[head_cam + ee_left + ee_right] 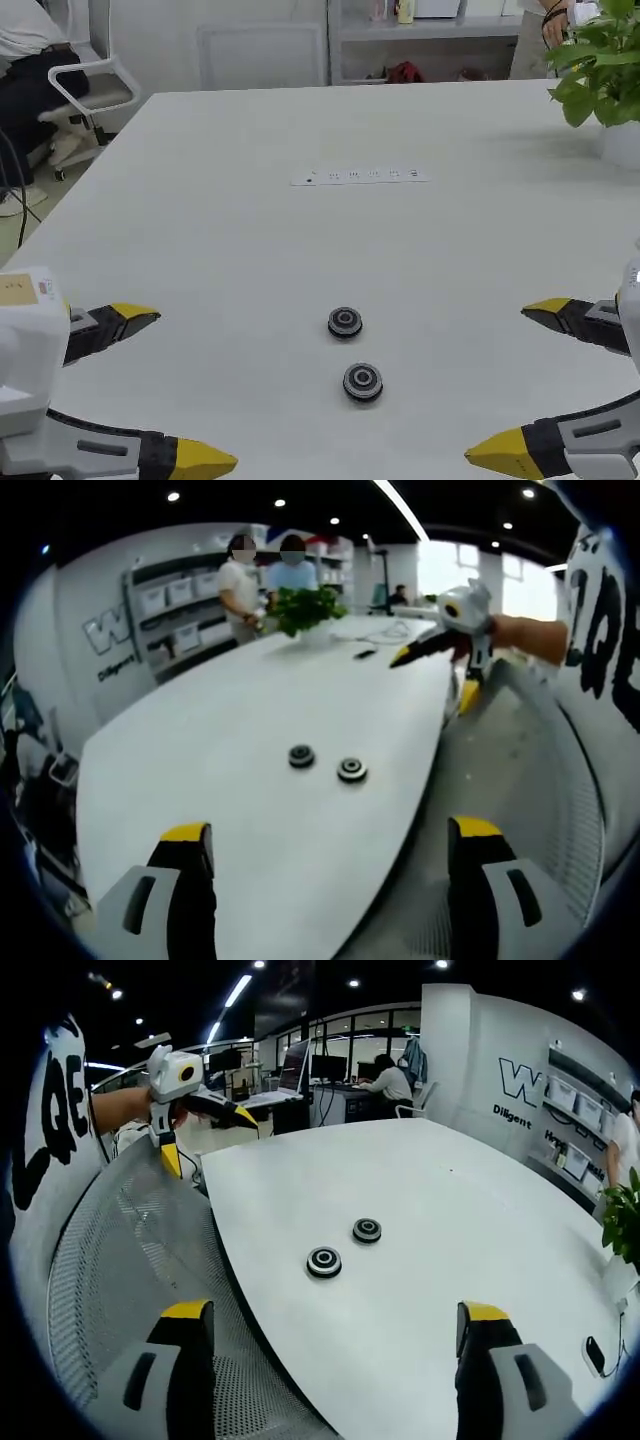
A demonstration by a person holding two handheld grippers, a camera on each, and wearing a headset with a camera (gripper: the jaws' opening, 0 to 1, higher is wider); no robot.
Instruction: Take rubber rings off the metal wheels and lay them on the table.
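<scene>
A: A wide pale grey table (300,230) in an office, with a leafy plant (598,60) at its far right corner and shelves (440,30) behind. What lies on it?

B: Two small metal wheels, close to the person's edge, near each other but not touching. The far wheel (345,322) sits slightly left of the near wheel (362,382). Both lie flat, each with a dark rubber ring (347,383) on its rim.

A: And the grippers?

B: The left gripper (170,390) hangs over the table's front left. Its yellow-tipped jaws are spread wide, with nothing between them. The right gripper (498,385) mirrors it on the right, jaws just as far apart and equally empty. The wheels lie between the two grippers, well apart from both.
</scene>
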